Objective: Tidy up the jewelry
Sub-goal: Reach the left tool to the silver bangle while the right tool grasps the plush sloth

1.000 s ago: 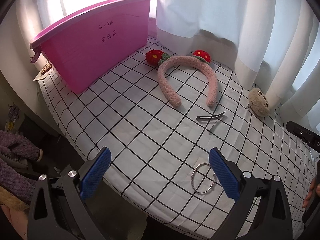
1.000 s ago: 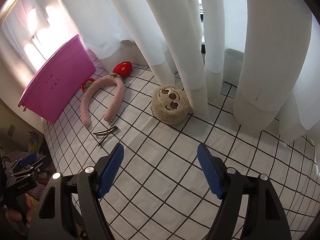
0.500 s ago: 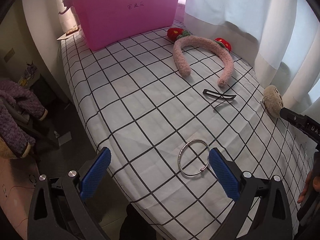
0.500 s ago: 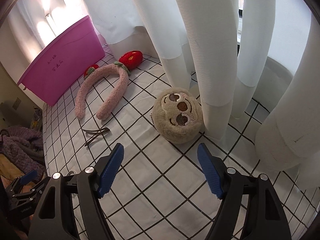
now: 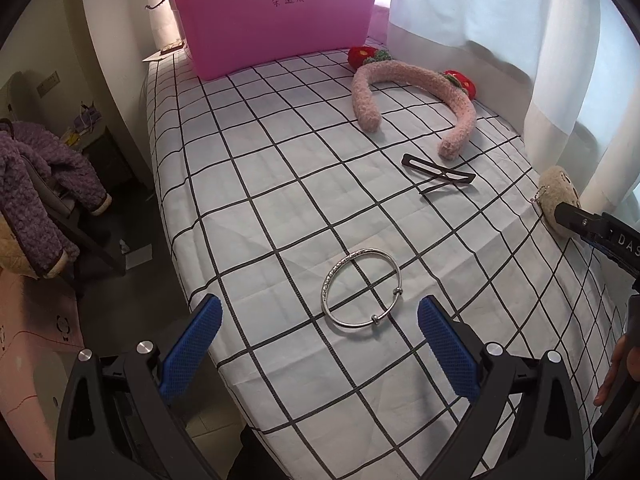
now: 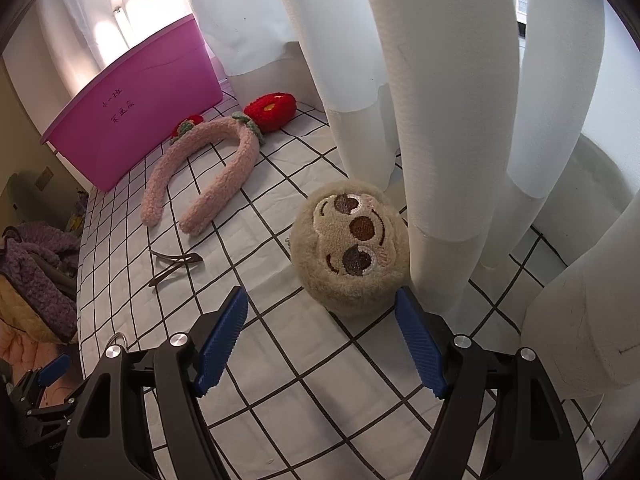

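A silver bangle (image 5: 361, 289) lies on the checked cloth just ahead of my open, empty left gripper (image 5: 320, 340). A pink fluffy headband (image 5: 416, 96) with red flowers and black hair clips (image 5: 438, 172) lie farther off. A beige plush sloth charm (image 6: 352, 248) sits against the curtain, just ahead of my open, empty right gripper (image 6: 320, 336); it also shows in the left wrist view (image 5: 558, 196). The headband (image 6: 200, 176), clips (image 6: 176, 264) and part of the bangle (image 6: 118, 338) show in the right wrist view. The right gripper (image 5: 600, 232) shows at the left view's right edge.
A pink plastic bin (image 5: 276, 12) with handwriting stands at the far end of the table, also in the right wrist view (image 6: 132, 112). White curtains (image 6: 440, 120) hang along the table's far side. The table edge (image 5: 172, 220) drops off at left, with a chair and purple garment (image 5: 36, 188) beyond.
My left gripper has swung so the bangle sits between and ahead of its fingers. My right gripper has moved closer to the sloth charm. Both stay open.
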Demonstrator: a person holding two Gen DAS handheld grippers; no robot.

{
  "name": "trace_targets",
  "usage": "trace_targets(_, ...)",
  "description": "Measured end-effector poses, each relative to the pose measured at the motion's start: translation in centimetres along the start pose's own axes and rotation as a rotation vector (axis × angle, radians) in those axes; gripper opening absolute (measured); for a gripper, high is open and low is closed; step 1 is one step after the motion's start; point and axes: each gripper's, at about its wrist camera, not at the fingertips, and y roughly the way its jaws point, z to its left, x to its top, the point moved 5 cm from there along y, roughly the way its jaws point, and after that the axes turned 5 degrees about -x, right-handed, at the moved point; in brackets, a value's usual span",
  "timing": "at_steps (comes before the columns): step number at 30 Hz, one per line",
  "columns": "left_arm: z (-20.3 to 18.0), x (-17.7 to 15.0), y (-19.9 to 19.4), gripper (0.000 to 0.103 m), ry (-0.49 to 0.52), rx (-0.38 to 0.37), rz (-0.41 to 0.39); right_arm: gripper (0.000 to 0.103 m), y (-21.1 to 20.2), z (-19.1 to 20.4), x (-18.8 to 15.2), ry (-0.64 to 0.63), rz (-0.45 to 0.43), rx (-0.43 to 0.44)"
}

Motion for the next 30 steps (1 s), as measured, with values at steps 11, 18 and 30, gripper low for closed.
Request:
trace_targets(11,-0.5,0.1,1.5,0.097,-0.038,0.014,-0.028,0.073,2.2,-0.5,1.2,-0.013,0.011,-0.061)
trace_targets(18,-0.8,0.2,2.2,0.097,-0.052,0.022,-0.022,0.073,3.4,-0.6,1.6,-0.017,0.021,-0.064)
trace_targets(30,-2.2,0.1,1.9,0.072,0.014,0.031,-0.090,0.072,3.7,0.3,1.6,-0.088,-0.019,-0.109)
